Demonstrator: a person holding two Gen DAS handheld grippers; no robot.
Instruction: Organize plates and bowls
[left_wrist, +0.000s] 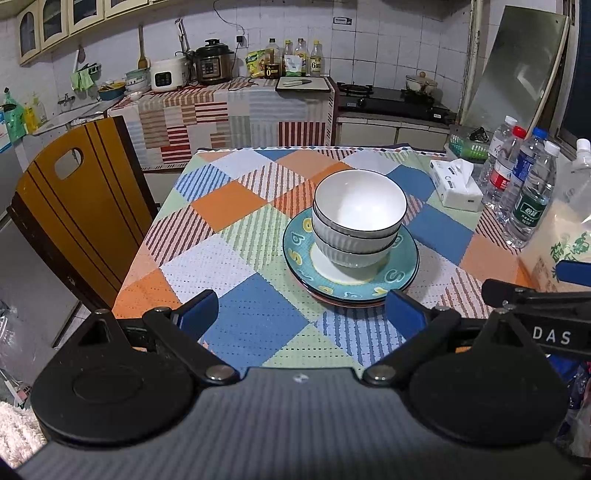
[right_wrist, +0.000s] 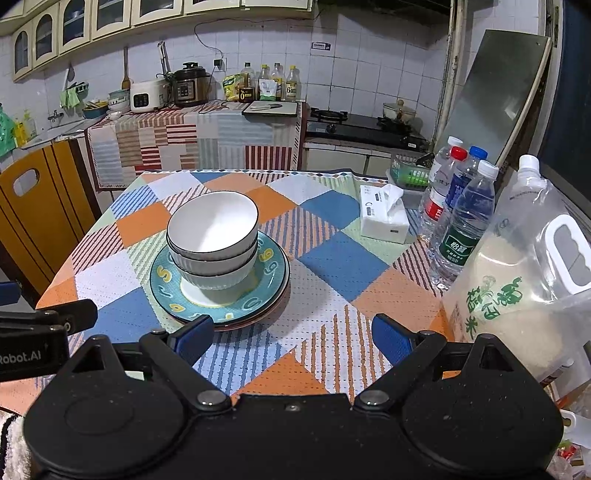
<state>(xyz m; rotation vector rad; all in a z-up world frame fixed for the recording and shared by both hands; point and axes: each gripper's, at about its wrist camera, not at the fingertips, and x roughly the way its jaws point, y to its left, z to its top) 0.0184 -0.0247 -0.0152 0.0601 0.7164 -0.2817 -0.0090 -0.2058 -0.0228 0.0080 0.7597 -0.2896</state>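
Observation:
Three white ribbed bowls (left_wrist: 357, 221) (right_wrist: 213, 243) with dark rims are nested upright on a stack of plates. The top plate (left_wrist: 299, 254) (right_wrist: 164, 291) is teal with yellow numerals. The stack sits on the checked tablecloth (left_wrist: 240, 258) (right_wrist: 332, 295). My left gripper (left_wrist: 301, 314) is open, near the table's front edge, just short of the plates, with nothing between its blue pads. My right gripper (right_wrist: 293, 338) is open too and holds nothing. The plates lie ahead of its left finger (right_wrist: 195, 336).
A tissue box (left_wrist: 456, 184) (right_wrist: 384, 216), several water bottles (left_wrist: 524, 192) (right_wrist: 461, 221) and a large rice jug (right_wrist: 524, 284) crowd the table's right side. A wooden chair (left_wrist: 81, 206) stands at the left. The kitchen counter lies beyond.

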